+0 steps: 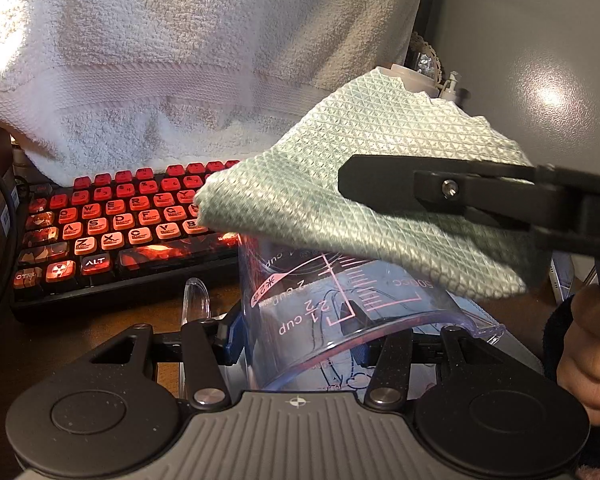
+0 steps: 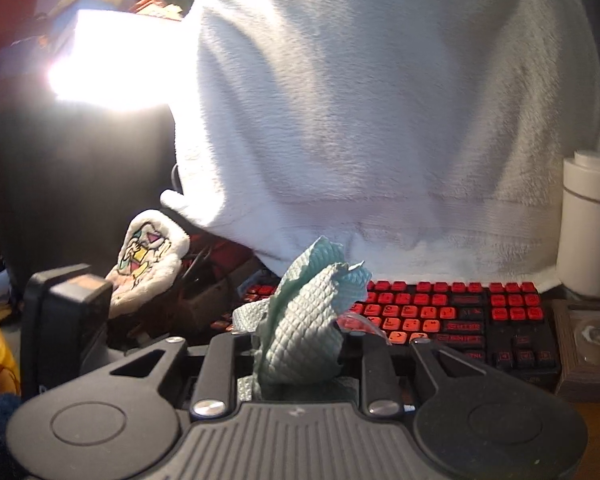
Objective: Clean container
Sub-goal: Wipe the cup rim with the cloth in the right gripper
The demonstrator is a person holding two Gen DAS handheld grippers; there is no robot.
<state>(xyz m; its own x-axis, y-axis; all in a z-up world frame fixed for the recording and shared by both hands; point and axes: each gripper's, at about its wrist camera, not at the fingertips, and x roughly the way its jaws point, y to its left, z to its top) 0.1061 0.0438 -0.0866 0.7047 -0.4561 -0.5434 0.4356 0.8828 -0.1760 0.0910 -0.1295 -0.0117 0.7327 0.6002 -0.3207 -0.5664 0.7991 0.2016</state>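
1. Two tools work in front of the red keyboard (image 1: pixel 120 224).
2. Left hand-held gripper (image 1: pixel 300 344) clamps the clear measuring cup (image 1: pixel 340 312) (markings upside down), nearer than the keyboard.
3. Right hand-held gripper (image 2: pixel 296 364) pinches a green cloth (image 1: pixel 360 200) draped over the cup's base.

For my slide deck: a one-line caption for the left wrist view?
Left gripper holds a clear measuring cup while the right gripper drapes a green cloth over it.

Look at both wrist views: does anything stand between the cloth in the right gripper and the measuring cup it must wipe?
Nothing visible does. The green cloth, clamped in the right gripper, hangs directly over the clear measuring cup, which the left gripper holds.
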